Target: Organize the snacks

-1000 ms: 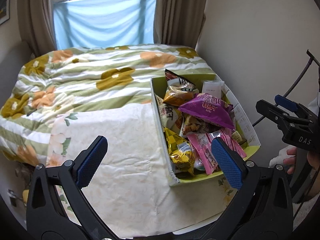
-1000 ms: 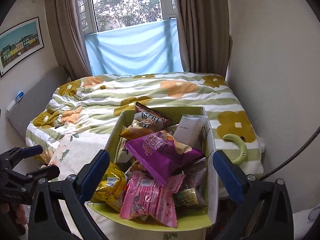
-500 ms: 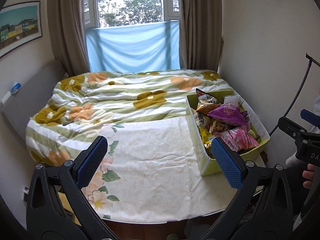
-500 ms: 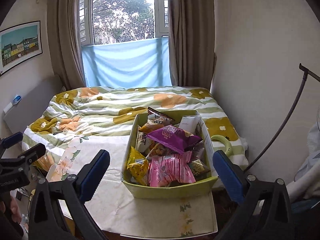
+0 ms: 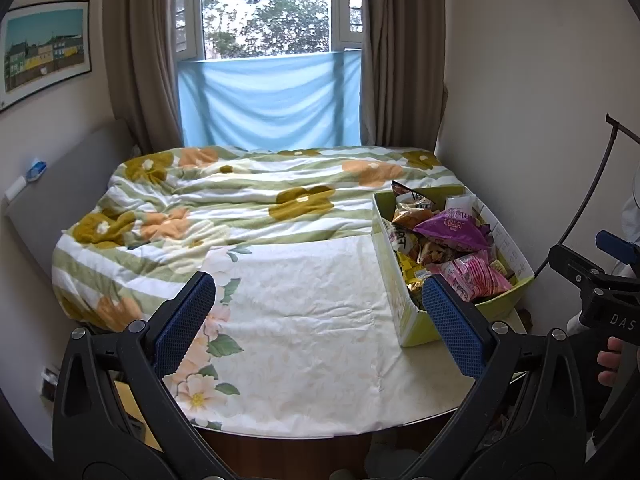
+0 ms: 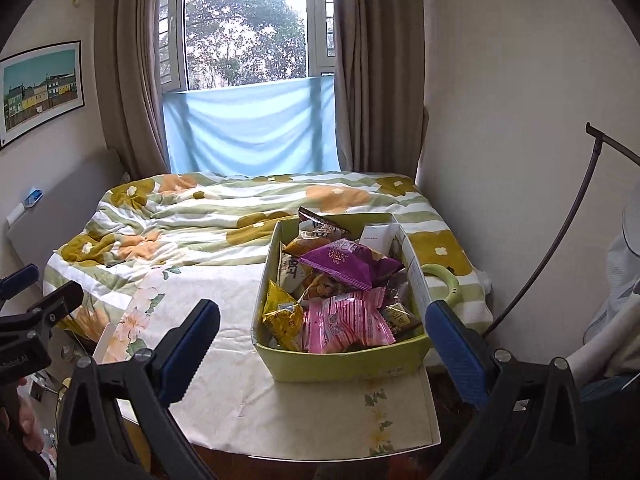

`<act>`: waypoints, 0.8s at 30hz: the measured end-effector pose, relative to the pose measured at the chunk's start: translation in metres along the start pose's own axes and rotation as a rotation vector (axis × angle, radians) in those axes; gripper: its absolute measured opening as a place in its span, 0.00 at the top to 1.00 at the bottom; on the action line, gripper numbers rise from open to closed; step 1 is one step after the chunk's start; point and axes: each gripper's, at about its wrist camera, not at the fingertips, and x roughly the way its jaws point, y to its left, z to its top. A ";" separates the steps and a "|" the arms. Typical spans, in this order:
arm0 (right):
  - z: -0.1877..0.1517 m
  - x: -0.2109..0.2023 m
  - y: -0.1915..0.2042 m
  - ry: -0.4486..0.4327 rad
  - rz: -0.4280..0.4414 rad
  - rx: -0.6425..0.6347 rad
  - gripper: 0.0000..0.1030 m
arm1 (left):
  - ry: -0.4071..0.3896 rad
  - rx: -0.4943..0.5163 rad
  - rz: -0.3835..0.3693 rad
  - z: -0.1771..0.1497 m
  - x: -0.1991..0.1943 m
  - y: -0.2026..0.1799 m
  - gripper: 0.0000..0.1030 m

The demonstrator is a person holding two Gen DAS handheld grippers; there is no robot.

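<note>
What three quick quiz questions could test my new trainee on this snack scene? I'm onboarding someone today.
1. True or false: the left claw holds a snack.
2. Which packet lies topmost in the green snack box? A) purple packet B) pink packet C) yellow packet
3. What does the box rest on?

Key: 1 false, both claws gape empty. 2 A. 3 The floral tablecloth.

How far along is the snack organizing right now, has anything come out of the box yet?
Done: nothing that shows. Every packet, the purple bag and pink packet included, sits piled in the green box, and the floral cloth beside it is bare. In hand: nothing; the left gripper and right gripper are both open and empty. Left: all the sorting.
</note>
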 end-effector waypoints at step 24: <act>-0.005 0.000 0.005 0.011 0.001 0.003 0.01 | -0.010 0.001 -0.021 0.000 -0.001 -0.002 0.00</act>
